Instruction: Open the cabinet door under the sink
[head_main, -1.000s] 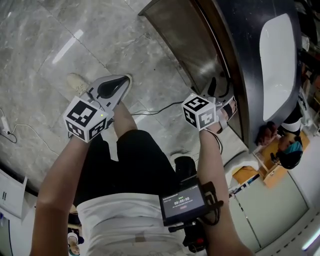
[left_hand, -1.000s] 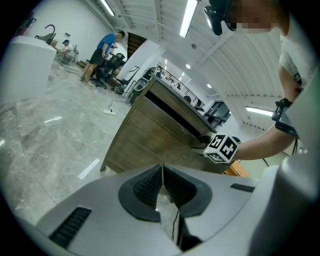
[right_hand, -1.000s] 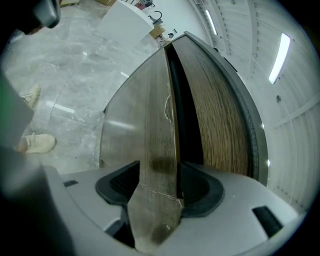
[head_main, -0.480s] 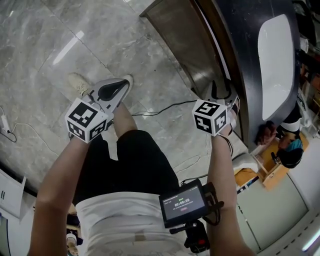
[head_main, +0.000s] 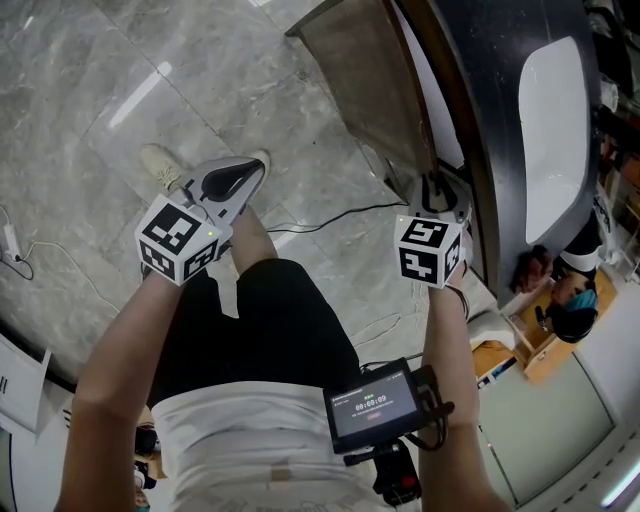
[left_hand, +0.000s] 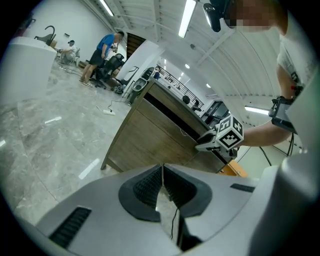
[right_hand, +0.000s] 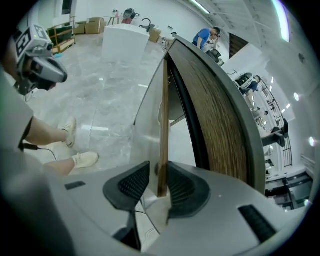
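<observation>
The wooden cabinet door (head_main: 365, 85) under the white sink (head_main: 555, 130) stands ajar, swung out over the marble floor. My right gripper (head_main: 440, 200) is at the door's free edge. In the right gripper view the thin door edge (right_hand: 163, 125) stands between the jaws of this gripper (right_hand: 159, 182). The jaws have just been closing: the right pad lies against the edge, while a narrow gap still shows at the left pad. My left gripper (head_main: 250, 165) hangs shut and empty over the floor, away from the cabinet (left_hand: 162, 187).
A dark countertop (head_main: 490, 80) runs along the right above the cabinet. A black cable (head_main: 320, 222) trails over the floor by my shoe (head_main: 160, 165). Another person (head_main: 570, 295) crouches at the right. A white pedestal (right_hand: 125, 40) stands far off.
My right gripper has slid right and toward me along the cabinet front, and its jaws have narrowed around the door edge. The door looks swung a little further out. The left gripper stayed put.
</observation>
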